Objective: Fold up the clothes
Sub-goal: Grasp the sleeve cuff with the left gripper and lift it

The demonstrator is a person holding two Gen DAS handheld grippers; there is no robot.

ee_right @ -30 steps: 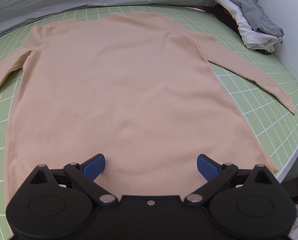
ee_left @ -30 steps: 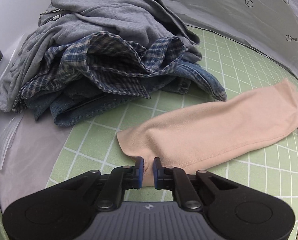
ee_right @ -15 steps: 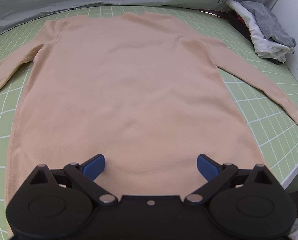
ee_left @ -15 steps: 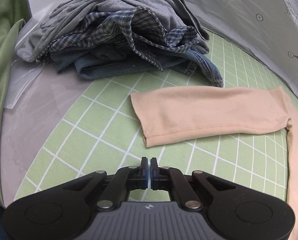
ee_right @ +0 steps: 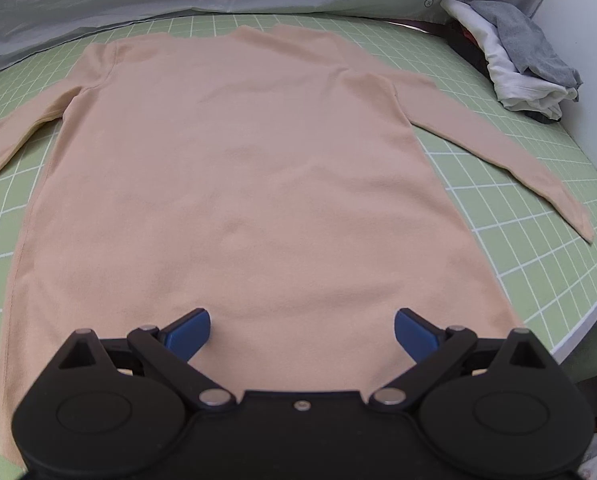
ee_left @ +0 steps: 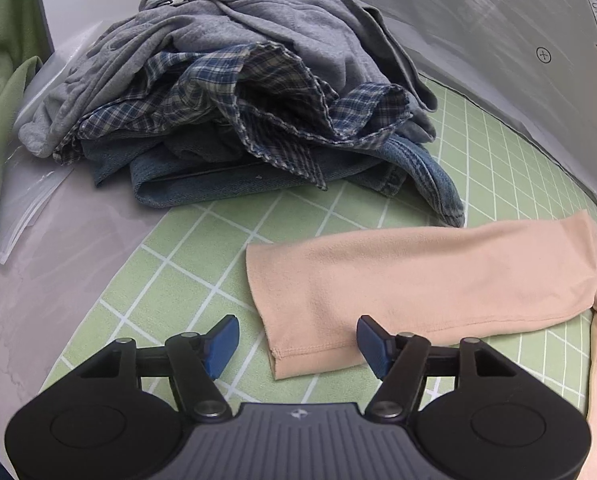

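A peach long-sleeved top (ee_right: 238,184) lies flat on the green grid mat (ee_right: 518,208), both sleeves spread out. Its left sleeve (ee_left: 418,276) reaches across the left wrist view, with the cuff end near the fingers. My left gripper (ee_left: 297,344) hovers over that cuff, its jaws opening, and the cuff lies between them with the pads not pressing on it. Over the hem of the top, my right gripper (ee_right: 302,330) stands open and holds nothing.
A heap of clothes (ee_left: 238,92), grey hoodie over plaid shirt over jeans, sits on the mat's far left. A smaller pile of white and grey garments (ee_right: 522,60) lies at the far right. A silver sheet (ee_left: 518,40) borders the back. The table edge (ee_right: 578,328) runs at the right.
The left gripper let go of the sleeve cuff, pulled back shut, and now has come forward over the cuff with its jaws spread. The right view has drifted slightly across the top.
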